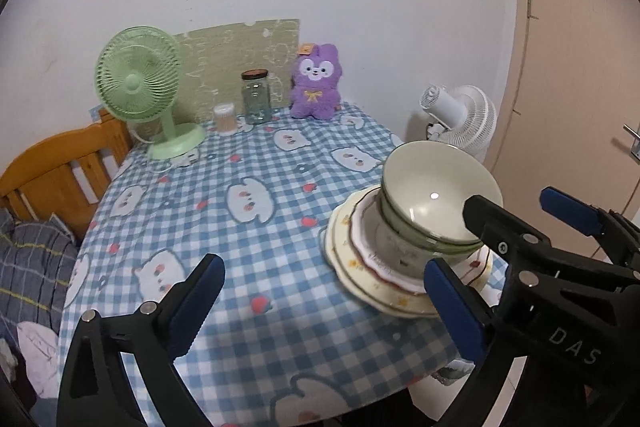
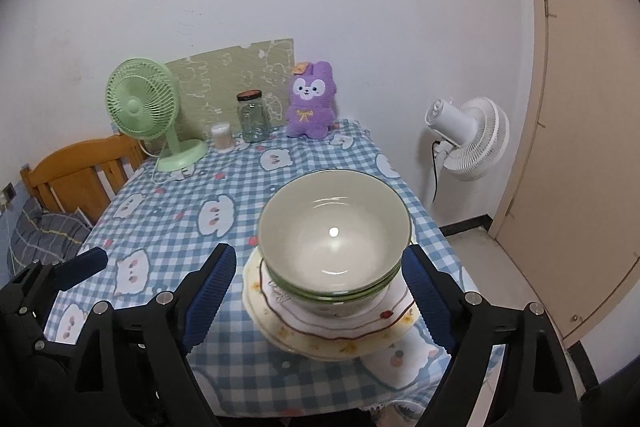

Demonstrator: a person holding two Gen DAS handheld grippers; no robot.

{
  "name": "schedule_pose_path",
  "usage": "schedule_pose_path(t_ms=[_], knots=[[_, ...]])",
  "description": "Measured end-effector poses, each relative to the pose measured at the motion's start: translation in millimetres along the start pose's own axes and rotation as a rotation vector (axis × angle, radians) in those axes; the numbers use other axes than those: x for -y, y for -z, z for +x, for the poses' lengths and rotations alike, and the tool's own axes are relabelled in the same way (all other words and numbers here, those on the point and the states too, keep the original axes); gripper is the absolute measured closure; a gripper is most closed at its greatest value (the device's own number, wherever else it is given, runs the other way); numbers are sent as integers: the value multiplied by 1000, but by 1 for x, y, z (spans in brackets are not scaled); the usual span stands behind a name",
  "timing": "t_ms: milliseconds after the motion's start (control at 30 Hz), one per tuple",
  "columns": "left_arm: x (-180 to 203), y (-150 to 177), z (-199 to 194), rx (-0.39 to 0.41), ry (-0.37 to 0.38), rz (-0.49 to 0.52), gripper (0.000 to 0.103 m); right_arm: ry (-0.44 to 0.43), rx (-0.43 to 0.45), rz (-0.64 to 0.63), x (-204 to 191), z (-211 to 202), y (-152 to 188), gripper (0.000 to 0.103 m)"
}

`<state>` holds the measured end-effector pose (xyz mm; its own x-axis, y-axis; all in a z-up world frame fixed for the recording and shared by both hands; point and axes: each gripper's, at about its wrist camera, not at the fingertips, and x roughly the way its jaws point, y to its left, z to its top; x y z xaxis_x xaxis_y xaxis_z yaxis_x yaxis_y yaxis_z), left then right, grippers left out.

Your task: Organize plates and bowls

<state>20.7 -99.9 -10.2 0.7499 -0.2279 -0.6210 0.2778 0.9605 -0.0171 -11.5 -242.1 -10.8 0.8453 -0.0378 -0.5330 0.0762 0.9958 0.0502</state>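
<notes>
The plates [image 2: 340,335] lie stacked on the table [image 2: 168,219], straight ahead of the right gripper [image 2: 320,295] and between its jaws, with the bowls [image 2: 334,239] nested on top of them. By the look of it the job is nearly finished: all the dishes in view already sit in one pile, large plates below, smaller scalloped plate above, green-rimmed bowls uppermost. No loose plate or bowl shows elsewhere on the checked cloth. What may remain is squaring the pile or shifting it, since it sits close to the near right edge of the table.

The right gripper is level with the pile and points at it, its jaws spread wide, one blue pad on each side of the bowls and neither touching them. It holds nothing.

The left gripper [image 1: 320,303] hangs to the left of the pile, aimed across the bare cloth; the plates [image 1: 376,279] and bowls [image 1: 436,199] lie beyond its right jaw, outside the gap. Its jaws are also wide and empty. The two grippers are close side by side.
</notes>
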Motion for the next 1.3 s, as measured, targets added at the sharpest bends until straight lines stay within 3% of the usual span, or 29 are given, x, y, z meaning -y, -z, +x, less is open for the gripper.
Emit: schedule_pose_path(t_ms=[733, 1300], knots=[[-32, 43, -33, 28, -106, -72, 0, -7, 26, -16, -35, -31, 35, 11], [-42, 41, -44, 58, -150, -105, 0, -43, 62, -30, -44, -37, 31, 10]])
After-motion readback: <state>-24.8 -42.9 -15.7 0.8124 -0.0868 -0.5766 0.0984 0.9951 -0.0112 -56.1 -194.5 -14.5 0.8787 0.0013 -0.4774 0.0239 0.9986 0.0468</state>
